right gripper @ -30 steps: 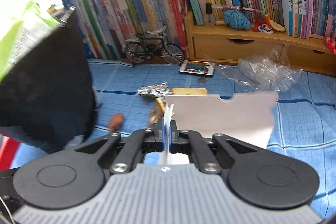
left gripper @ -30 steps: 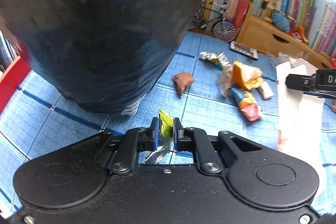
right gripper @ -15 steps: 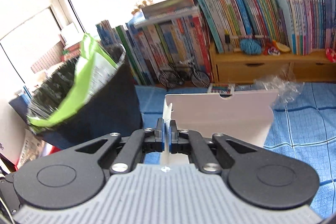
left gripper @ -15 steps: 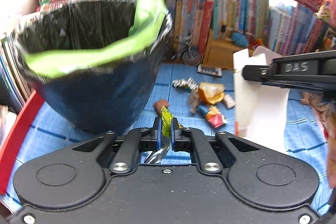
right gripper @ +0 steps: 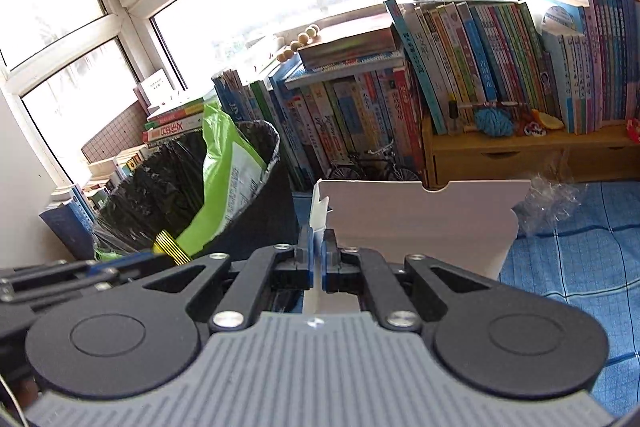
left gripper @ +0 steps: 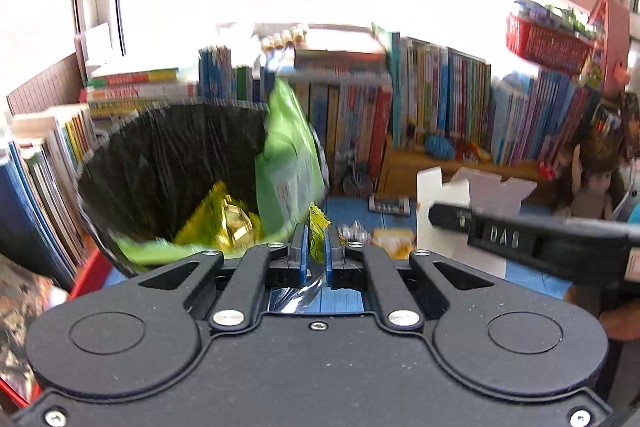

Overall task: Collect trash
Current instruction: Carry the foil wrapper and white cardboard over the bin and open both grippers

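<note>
Left wrist: two tongs, left pinching one wrapper, right one carton (white).

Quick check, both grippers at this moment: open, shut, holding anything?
Left gripper: shut on a yellow-green wrapper, near the black bin.
Right gripper: shut on the edge of a white cardboard box.

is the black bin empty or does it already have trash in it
Not empty. The black-lined bin already holds a gold foil wrapper near the bottom and a big green bag leaning against its rim.
</note>
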Demonstrator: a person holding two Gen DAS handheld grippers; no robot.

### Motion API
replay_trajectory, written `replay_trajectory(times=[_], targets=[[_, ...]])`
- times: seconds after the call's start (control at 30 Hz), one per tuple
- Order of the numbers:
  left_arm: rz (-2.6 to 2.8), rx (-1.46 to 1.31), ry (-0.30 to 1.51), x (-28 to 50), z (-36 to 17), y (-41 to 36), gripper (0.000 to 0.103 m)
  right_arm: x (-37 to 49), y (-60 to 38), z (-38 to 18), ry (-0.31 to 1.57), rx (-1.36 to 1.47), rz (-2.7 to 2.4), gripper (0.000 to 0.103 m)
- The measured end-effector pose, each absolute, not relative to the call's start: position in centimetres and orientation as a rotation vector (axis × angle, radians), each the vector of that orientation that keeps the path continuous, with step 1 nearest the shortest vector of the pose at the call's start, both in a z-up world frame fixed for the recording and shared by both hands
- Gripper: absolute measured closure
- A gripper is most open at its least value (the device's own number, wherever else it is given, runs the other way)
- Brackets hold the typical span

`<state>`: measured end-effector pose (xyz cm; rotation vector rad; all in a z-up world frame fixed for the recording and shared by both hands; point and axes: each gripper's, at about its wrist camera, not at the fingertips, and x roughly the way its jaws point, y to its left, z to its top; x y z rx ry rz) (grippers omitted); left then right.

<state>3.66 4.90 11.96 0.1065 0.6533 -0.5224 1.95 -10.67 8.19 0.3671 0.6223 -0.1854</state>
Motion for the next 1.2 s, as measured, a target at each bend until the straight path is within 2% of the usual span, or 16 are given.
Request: replay_trajectory(times=[0.4,0.77,0.93,1.2], targets=[[-0.45,0.072,0.573,9.2,16.9,7.8,0.096,4.7,-9.8,13.7,0.533,0.334,-0.101,0.096],[-0.362,0.047,0.617,15.0,15.2,10.2,0.096,12.0,-6.2,20.0,0.451,0.282,0.043,0.096],[-0.344,0.048,0.659,16.0,13.2,10.8,0.095,16.3,-3.7,19.8,0.495,0.27,0.117,0.096],[-0.305,0.046,0.738,17.1,10.4,12.3,0.09,21.2,-0.7,16.4,0.62,0.23,0.178,0.096]])
